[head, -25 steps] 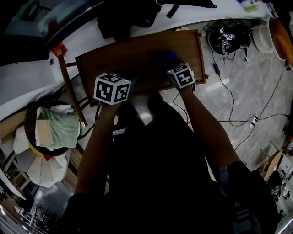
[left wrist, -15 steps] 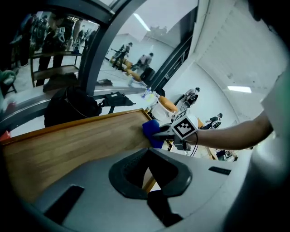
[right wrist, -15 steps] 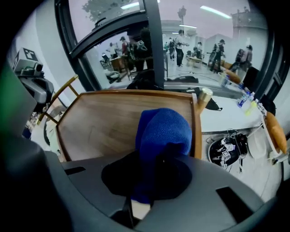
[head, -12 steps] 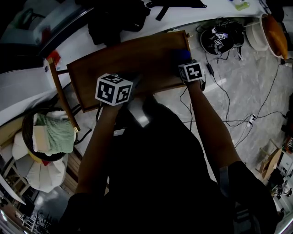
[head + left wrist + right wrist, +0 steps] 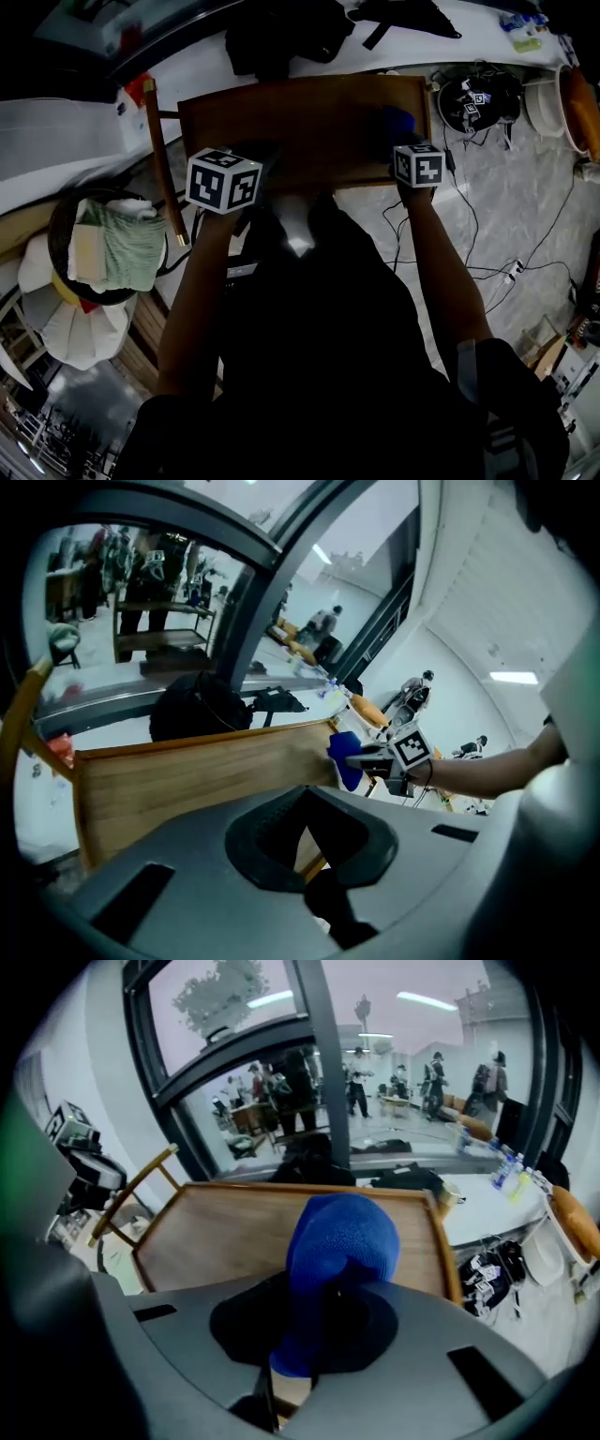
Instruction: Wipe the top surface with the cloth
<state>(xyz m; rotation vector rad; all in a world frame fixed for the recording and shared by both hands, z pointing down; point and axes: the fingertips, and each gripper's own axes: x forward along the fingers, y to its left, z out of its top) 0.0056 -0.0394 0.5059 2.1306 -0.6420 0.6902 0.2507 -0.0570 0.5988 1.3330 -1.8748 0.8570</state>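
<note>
Surface: the wooden surface (image 5: 309, 122) lies crosswise in front of me, its long near edge against my body.
Left claw: my left claw (image 5: 305, 808) has its tips drawn together with nothing between them. It sits at the near edge of the surface, in the left half.
Left arm: my left forearm (image 5: 192, 281) runs almost straight ahead from my body. The marker cube (image 5: 223, 180) on the claw faces up.
Right claw: my right claw (image 5: 328, 1307) is clamped on the blue cloth (image 5: 339, 1241).
Right arm: my right forearm (image 5: 441, 262) stretches forward and outward to the near right corner of the surface. Its cube (image 5: 419, 165) sits right at the near edge.
Cloth: it is bunched into a rounded wad that sticks out past the tips. It is at the right end of the surface, beside the right edge, and it seems to lie against the wood.
</note>
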